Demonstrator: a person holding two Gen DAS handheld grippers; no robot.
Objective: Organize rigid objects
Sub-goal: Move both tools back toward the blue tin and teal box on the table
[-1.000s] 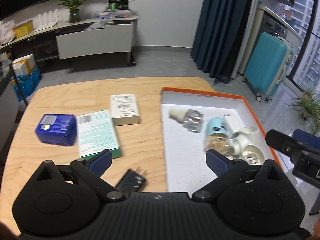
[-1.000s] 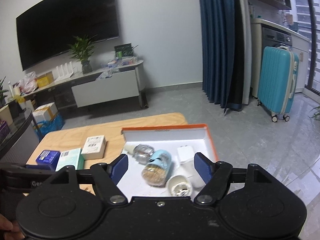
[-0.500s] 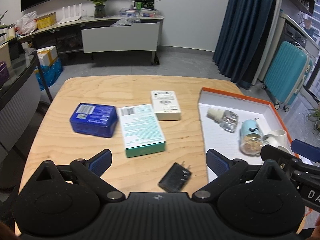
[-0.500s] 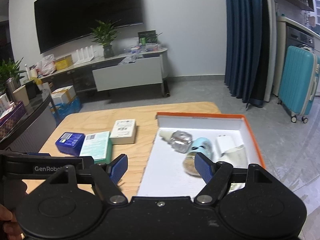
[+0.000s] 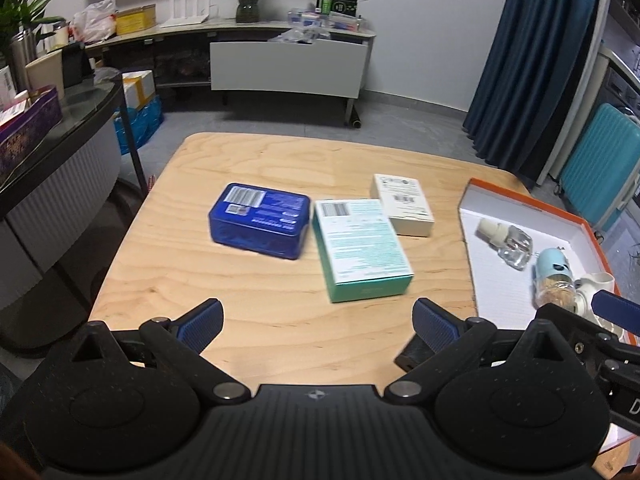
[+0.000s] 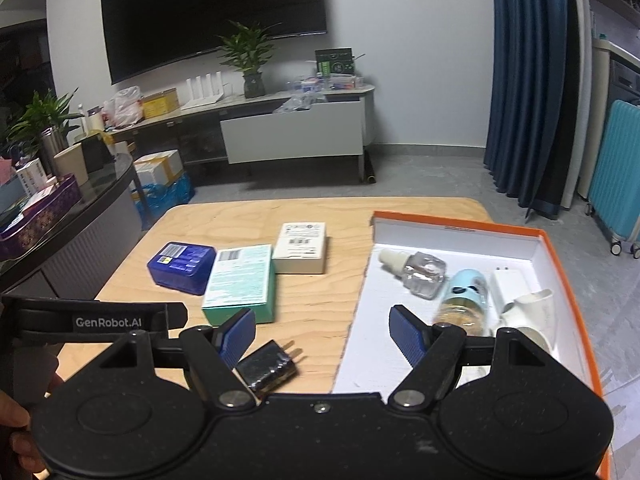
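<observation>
Spanning the lower frame of the left wrist view: left gripper point(image 5: 318, 324), jaws wide apart, nothing between the pads, held above bare table point(image 5: 248, 160).

Left to right on the table, left wrist view:
- blue box point(image 5: 260, 220), lying flat, barcode label up, apart from its neighbour.
- teal box point(image 5: 362, 250), flat, just beside the blue box.
- white box point(image 5: 402, 204), flat, at the teal box's far right corner; contact cannot be told.
- black plug point(image 5: 410, 354), mostly hidden behind the left gripper's right finger.
- tray point(image 5: 520, 204), orange rim, white inside, at the table's right edge.

Inside the tray: glass bottle point(image 5: 506, 242) on its side; light-blue jar point(image 5: 554, 278) on its side, just beside it; white cup point(image 5: 596, 282) at the right wall.

Right wrist view: right gripper point(image 6: 322, 336), jaws wide apart, empty, straddling the tray's left wall. Black plug point(image 6: 270, 366) on the table, just beside the left pad, prongs pointing toward the tray. White adapter point(image 6: 510, 284) inside the tray, between jar and cup. Part of a hand point(image 6: 16, 420) at the lower left edge.
</observation>
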